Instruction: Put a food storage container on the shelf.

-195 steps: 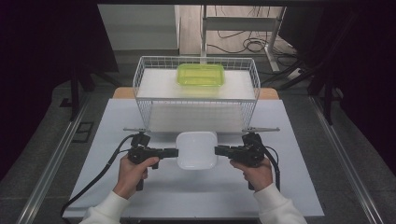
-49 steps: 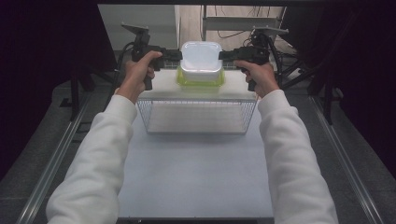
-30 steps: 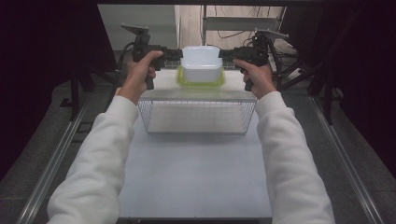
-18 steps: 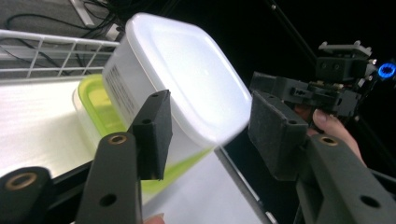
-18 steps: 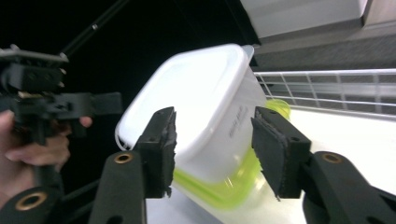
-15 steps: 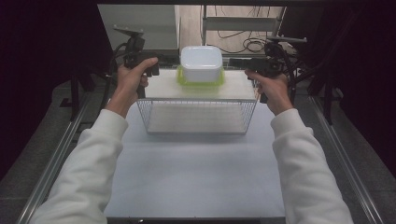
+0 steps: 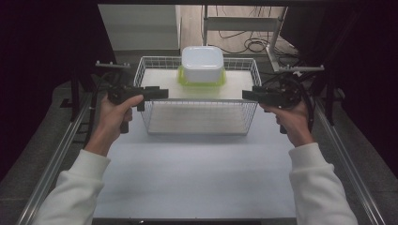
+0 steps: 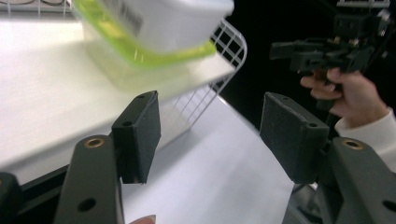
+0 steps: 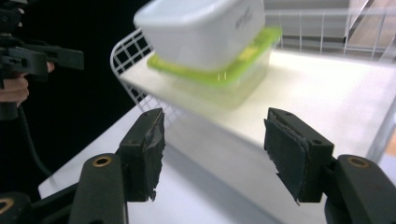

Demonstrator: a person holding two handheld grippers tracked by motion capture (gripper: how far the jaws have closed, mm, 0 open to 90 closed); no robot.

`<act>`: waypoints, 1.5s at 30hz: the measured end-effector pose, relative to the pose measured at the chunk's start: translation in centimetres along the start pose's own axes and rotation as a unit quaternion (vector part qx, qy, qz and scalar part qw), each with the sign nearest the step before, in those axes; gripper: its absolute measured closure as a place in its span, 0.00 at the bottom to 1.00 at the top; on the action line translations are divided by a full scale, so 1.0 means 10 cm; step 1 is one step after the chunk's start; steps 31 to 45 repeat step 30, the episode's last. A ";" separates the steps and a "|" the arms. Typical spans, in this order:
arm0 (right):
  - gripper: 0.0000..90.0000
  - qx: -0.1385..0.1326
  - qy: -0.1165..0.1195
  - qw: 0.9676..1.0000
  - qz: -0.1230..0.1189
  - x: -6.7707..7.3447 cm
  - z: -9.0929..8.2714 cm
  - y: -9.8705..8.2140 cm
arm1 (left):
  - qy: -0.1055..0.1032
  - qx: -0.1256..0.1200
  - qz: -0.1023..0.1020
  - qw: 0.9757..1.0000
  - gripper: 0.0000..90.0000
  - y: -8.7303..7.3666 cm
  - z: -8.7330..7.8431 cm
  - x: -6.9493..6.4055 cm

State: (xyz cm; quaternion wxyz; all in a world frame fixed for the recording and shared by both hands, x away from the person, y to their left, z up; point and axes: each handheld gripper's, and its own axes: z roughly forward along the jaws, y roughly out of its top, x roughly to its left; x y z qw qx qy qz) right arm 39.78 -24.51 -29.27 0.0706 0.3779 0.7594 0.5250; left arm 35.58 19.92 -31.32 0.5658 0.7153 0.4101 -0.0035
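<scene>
A white plastic container point(image 7: 202, 63) rests on top of a clear box with a green lid point(image 7: 201, 80) at the back of a white wire basket point(image 7: 198, 124). My left gripper point(image 7: 160, 93) hovers open at the basket's left rim, holding nothing. At the basket's right rim my right gripper point(image 7: 247, 95) is open and holds nothing as well. The left gripper view has the white container point(image 8: 173, 21) on the green lid point(image 8: 154, 53) above my open left gripper point(image 8: 212, 135). From the right gripper view the stacked white container point(image 9: 201, 30) and green-lidded box point(image 9: 224, 77) lie beyond my open right gripper point(image 9: 215, 156).
The basket stands at the far end of a white table point(image 7: 197, 173). Metal rails point(image 7: 61, 154) run along both sides of the table. Cables and a metal frame point(image 7: 244, 28) lie on the floor behind the basket. Dark space flanks the table.
The white container was carried from the table into the basket and set on the green-lidded box. Both grippers have let go and drawn back outward to the basket's sides.
</scene>
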 end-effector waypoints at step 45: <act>0.36 0.046 -0.032 0.998 -0.004 -0.13 -0.06 -1.25 | 0.100 0.078 0.018 0.992 0.33 -1.21 0.11 0.17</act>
